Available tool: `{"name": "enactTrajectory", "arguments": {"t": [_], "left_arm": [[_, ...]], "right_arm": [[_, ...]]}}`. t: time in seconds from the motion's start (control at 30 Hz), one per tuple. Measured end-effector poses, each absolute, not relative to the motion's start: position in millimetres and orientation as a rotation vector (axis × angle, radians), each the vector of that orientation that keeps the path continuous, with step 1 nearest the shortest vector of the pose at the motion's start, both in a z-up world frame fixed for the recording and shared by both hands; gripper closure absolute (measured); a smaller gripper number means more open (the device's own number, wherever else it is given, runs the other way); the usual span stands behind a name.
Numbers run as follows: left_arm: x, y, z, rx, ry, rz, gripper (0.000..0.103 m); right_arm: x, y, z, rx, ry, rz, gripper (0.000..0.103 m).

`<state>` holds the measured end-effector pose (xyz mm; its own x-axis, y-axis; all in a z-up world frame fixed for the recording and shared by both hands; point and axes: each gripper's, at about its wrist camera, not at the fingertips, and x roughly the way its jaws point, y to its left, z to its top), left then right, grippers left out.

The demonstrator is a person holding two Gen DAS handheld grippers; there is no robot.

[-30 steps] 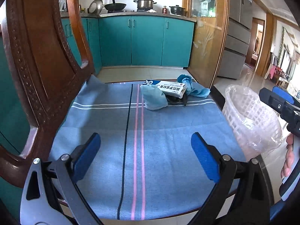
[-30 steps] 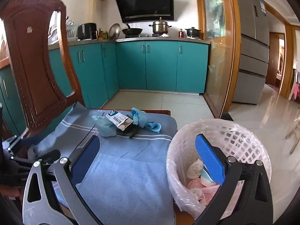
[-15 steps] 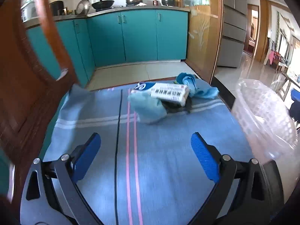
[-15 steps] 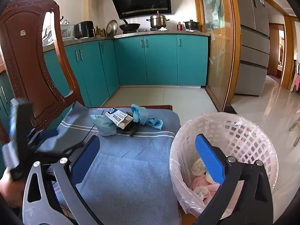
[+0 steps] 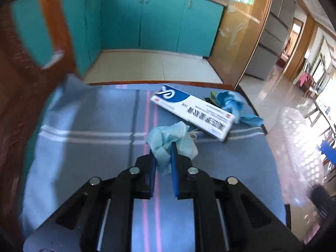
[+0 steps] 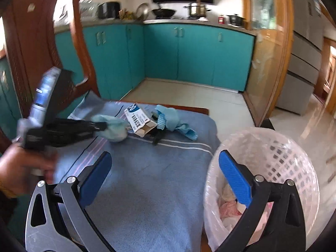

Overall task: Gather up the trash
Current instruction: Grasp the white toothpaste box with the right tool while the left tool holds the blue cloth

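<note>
A blue striped cloth (image 5: 88, 138) covers the chair seat, with the lined white basket (image 6: 281, 159) just beside its right edge. The right gripper (image 6: 163, 174) hangs wide apart near the basket. The left gripper (image 5: 163, 157) pinches the pale green wad (image 5: 168, 138) beside a white-and-blue carton (image 5: 195, 111).

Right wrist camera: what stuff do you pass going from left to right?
Left gripper → crumpled light-blue wad → white and blue box → blue cloth → white trash basket.
</note>
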<state>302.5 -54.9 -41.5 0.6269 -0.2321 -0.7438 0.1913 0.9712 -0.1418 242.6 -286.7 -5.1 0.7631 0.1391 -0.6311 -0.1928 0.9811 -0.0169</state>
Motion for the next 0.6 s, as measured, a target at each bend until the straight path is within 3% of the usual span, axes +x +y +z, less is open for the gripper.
{"name": "enactTrajectory", "arguments": {"t": [0.2,0.33,0.6], "left_arm": [[204,1,18,-0.122,0.667,-0.163,0.089],[171,19,24,-0.134,0.615,-0.141,0.089],[175,40,31,-0.201,0.575,-0.14,0.089]], "right_arm": [[259,-245,-14,-0.213,0.698,0.266,0.004],[282,-207,-22,-0.316,0.711,0.248,0.004],[351,-170,-35,-0.047,0.813,0.182,0.004]]}}
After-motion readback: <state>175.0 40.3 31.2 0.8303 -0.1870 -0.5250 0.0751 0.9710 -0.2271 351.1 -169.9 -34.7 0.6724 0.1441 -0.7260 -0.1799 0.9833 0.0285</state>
